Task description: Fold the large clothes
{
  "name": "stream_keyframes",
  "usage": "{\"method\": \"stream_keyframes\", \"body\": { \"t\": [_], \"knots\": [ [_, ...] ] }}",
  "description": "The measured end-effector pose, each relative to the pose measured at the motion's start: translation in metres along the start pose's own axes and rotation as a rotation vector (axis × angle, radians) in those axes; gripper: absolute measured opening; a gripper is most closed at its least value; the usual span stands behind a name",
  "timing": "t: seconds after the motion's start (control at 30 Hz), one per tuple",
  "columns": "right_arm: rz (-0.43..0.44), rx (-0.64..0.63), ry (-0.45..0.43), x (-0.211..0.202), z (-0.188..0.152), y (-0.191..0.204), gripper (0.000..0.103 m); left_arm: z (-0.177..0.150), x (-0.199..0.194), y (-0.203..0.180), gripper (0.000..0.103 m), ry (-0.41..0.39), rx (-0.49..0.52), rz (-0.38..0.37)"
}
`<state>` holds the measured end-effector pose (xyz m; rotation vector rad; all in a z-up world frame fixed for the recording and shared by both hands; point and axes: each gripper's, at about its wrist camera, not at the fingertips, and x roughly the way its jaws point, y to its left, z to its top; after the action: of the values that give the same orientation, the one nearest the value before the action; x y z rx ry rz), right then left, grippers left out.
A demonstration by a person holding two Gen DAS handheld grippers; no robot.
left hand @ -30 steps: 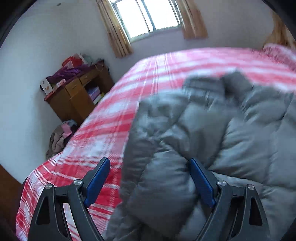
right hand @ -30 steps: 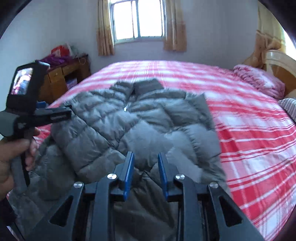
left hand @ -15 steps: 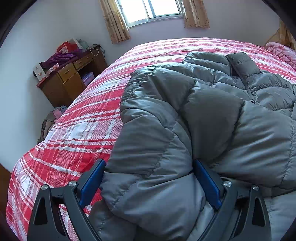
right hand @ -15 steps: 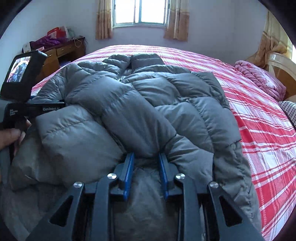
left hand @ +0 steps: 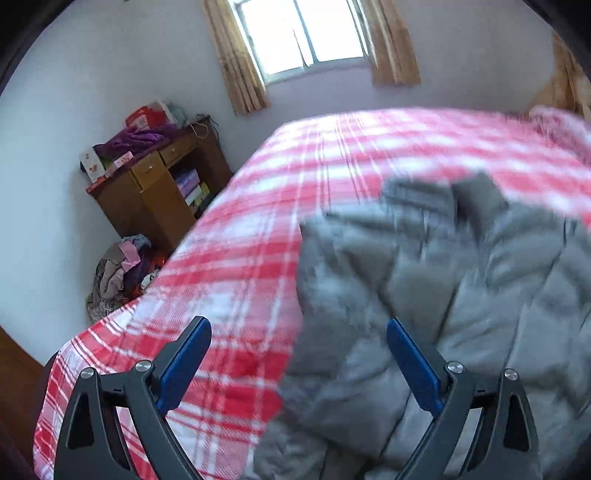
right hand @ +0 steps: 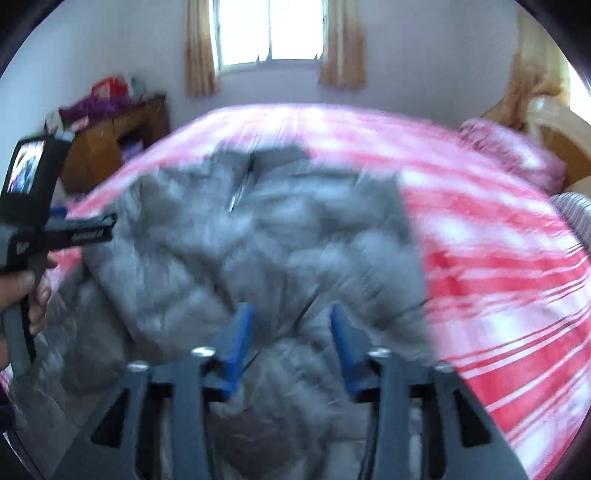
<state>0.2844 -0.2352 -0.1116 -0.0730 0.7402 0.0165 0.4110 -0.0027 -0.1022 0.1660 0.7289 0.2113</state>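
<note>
A grey puffer jacket (left hand: pixel 424 288) lies on a bed with a red and white plaid cover (left hand: pixel 258 229). It also shows in the right wrist view (right hand: pixel 258 243), collar toward the window, sleeves folded over its front. My left gripper (left hand: pixel 299 358) is open and lifted above the jacket's left edge, empty. My right gripper (right hand: pixel 291 343) is partly open above the jacket's lower part; no cloth is pinched between its blue pads. The left gripper's body (right hand: pixel 44 221) shows at the left of the right wrist view, held by a hand. Both views are motion-blurred.
A wooden desk (left hand: pixel 155 192) with clutter stands by the far left wall, a heap of clothes (left hand: pixel 118 269) on the floor beside it. A pink pillow (right hand: pixel 513 151) and wooden headboard (right hand: pixel 554 122) are at the right. A curtained window (right hand: pixel 269 33) is behind the bed.
Both grippers have risen and pulled back from the jacket. The right gripper's jaws have spread apart, letting go of the fold. The left gripper stays open, now clear of the fabric.
</note>
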Motion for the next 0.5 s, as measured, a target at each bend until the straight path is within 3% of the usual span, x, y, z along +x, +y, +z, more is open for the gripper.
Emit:
{"method": "stream_keyframes", "body": {
  "t": [0.13, 0.27, 0.4, 0.5],
  "knots": [
    [-0.078, 0.088, -0.035, -0.004, 0.039, -0.005, 0.057, 0.023, 0.027, -0.006, 0.097, 0.054, -0.089, 0.08],
    [-0.188, 0.181, -0.022, 0.044, 0.052, -0.008, 0.056, 0.025, 0.077, -0.018, 0.097, 0.148, -0.142, 0.138],
    [-0.233, 0.274, 0.054, 0.094, 0.046, -0.023, 0.056, 0.012, 0.127, -0.023, 0.097, 0.229, -0.148, 0.141],
    [-0.258, 0.267, 0.095, 0.12, 0.035, -0.029, 0.056, -0.001, 0.138, -0.023, 0.101, 0.203, -0.16, 0.118]
  ]
}}
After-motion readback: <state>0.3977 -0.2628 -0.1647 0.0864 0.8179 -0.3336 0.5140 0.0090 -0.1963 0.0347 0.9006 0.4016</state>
